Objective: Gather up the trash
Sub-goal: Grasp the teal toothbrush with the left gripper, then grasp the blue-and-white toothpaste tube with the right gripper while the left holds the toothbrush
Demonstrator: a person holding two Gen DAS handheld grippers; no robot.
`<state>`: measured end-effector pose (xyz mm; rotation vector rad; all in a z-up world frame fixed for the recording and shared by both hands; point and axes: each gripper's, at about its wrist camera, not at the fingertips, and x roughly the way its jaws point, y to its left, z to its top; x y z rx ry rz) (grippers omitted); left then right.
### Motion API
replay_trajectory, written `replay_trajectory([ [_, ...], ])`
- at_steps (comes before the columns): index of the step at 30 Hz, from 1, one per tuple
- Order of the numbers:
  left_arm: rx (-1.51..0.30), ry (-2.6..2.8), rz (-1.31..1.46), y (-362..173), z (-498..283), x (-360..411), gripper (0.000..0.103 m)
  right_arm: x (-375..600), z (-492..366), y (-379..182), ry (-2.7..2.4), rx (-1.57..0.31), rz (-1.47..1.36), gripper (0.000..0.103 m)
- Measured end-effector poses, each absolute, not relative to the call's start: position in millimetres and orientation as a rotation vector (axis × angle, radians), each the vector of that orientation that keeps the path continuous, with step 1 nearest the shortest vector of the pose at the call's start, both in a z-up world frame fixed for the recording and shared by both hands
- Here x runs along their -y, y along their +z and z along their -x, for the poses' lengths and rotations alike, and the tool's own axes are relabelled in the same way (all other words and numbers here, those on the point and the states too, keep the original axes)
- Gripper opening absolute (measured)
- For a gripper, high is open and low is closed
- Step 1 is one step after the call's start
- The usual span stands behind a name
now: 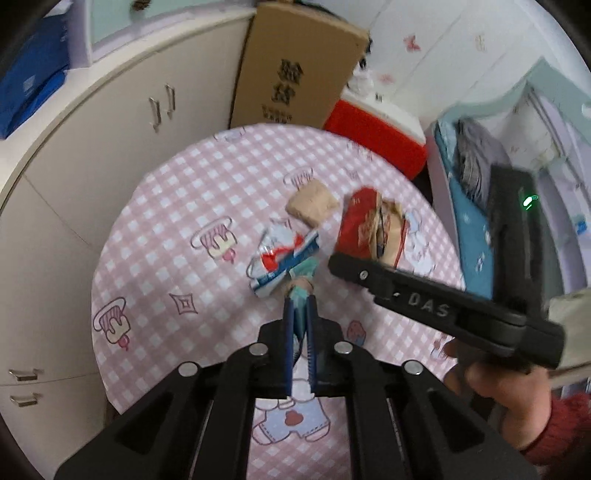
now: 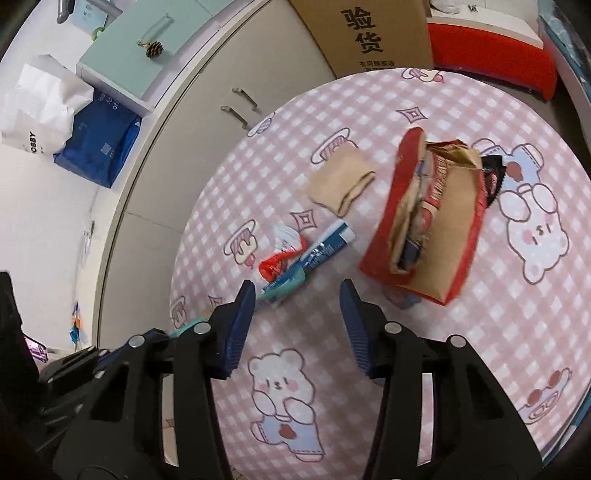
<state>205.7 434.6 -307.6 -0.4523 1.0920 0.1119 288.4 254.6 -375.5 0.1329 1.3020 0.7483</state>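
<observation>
Round desk (image 2: pixel 424 332) under a pink checked cloth with cartoon bears, beige cabinets (image 1: pixel 92 177) behind it, a tall cardboard box (image 2: pixel 365 33) and a red cooler (image 1: pixel 376 136) at its far edge. Left claw (image 1: pixel 300 306) pinched tight on a small teal-and-tan wrapper (image 1: pixel 302 280), blue pads nearly meeting with the scrap sticking out past the tips above the cloth. Just beyond that scrap, lying on the desk: a crumpled white, red and blue wrapper (image 1: pixel 282 254). Farther back, a folded tan piece (image 1: pixel 312 201), apart from the rest. To the right of those, a torn red carton (image 2: pixel 428 218) on its side, brown lining showing, stuffed with crumpled packaging. Right claw (image 2: pixel 297 295) at a middling width, nothing between the pads, hanging over the cloth between the crumpled wrapper and the near end of the carton; touching neither. In the left wrist view, right claw's black body crossing the frame in front of the carton, gripped by a hand (image 1: pixel 495 384) in a red knitted sleeve (image 1: pixel 561 432).
</observation>
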Motion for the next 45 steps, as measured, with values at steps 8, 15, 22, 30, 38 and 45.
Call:
replay_trajectory([
  [8,-0.947,0.223,0.485,-285.3,-212.7,-465.2,0.005,-273.9,-293.3,-379.0,0.734,-1.321,-0.095,0.048],
  [15,-0.982,0.273,0.443,-301.1,-227.5,-471.8,0.005,-303.5,-302.6,-423.2,0.661,-1.396,-0.03,0.046],
  [22,-1.009,0.278,0.42,-310.8,-233.2,-468.0,0.005,-316.8,-303.4,-429.8,0.632,-1.346,0.108,0.023],
  [30,-0.982,0.267,0.397,-293.9,-241.3,-448.9,0.005,-282.4,-304.5,-418.3,0.748,-1.37,0.022,0.007],
  [38,-0.871,0.205,0.349,-236.9,-262.4,-392.9,0.005,-212.2,-318.8,-352.5,0.841,-1.27,-0.158,0.007],
  [45,-0.809,0.083,0.291,-199.4,-303.5,-297.1,0.005,-104.6,-353.6,-310.3,0.772,-1.171,-0.245,0.007],
])
